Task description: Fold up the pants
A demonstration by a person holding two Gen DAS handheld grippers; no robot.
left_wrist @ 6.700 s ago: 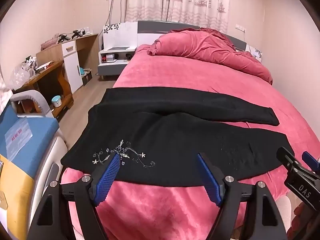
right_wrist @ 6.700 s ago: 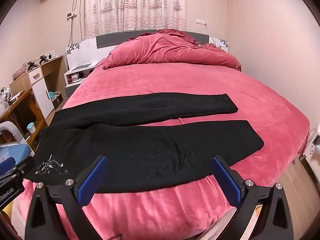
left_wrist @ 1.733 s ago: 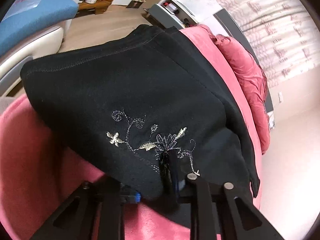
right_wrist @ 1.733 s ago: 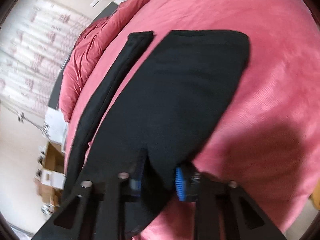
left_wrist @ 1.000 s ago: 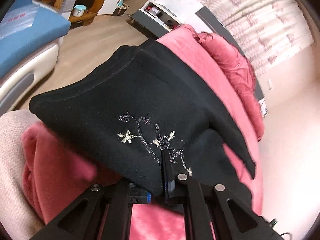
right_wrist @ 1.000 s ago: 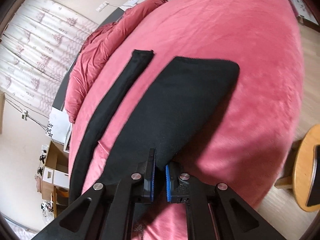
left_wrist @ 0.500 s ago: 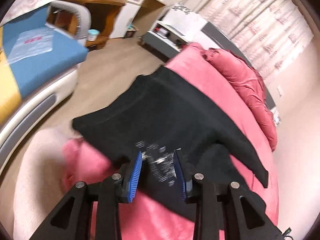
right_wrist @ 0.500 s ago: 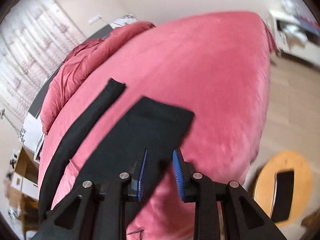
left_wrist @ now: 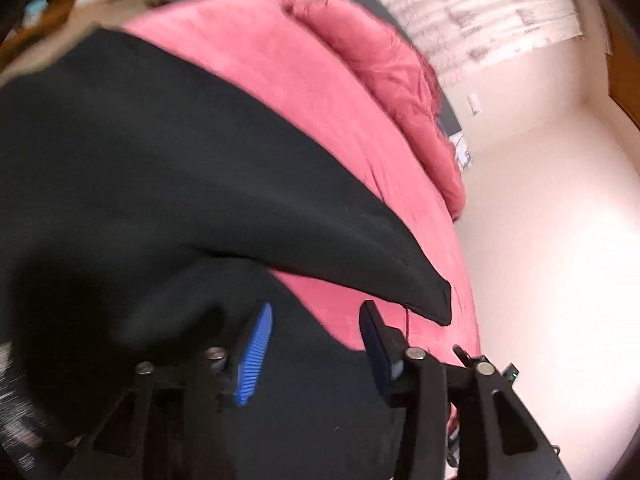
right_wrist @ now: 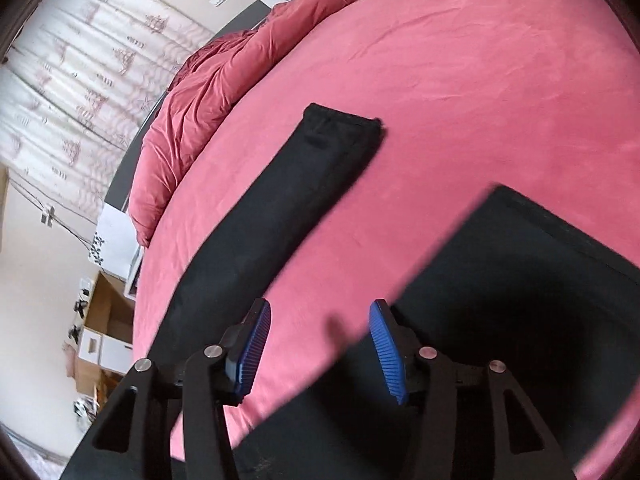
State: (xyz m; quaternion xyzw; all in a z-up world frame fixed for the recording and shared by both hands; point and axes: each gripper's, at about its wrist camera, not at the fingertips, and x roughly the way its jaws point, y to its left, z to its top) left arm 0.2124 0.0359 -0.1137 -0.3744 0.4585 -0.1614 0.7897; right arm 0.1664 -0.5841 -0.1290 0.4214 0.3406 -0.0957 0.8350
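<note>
1. We are holding the left tongs (left_wrist: 316,344) low over the black pants (left_wrist: 160,168), their blue pads standing apart with nothing between them; the right tongs (right_wrist: 320,344) are likewise spread and gripping nothing, hovering just above the cloth.

2. We are looking at pants lying on the pink bed (right_wrist: 460,60): the near leg (right_wrist: 520,288) is spreading wide under the right tongs, while the far leg (right_wrist: 280,200) is running as a narrow strip toward the rumpled duvet (right_wrist: 208,92), with a wedge of pink bedcover showing between the two.

3. We are judging that the lengthwise fold, one leg over the other, is the step in hand and is not yet made. The next move is calling for both tongs to take hold of one leg's edge and carry it across onto the other.

4. We are finding the left view blurred: the waist end is running off the frame, and any embroidery is smeared beyond reading. Beyond the bed, curtains (right_wrist: 60,80) and a wooden cabinet (right_wrist: 100,340) are showing only in part.
</note>
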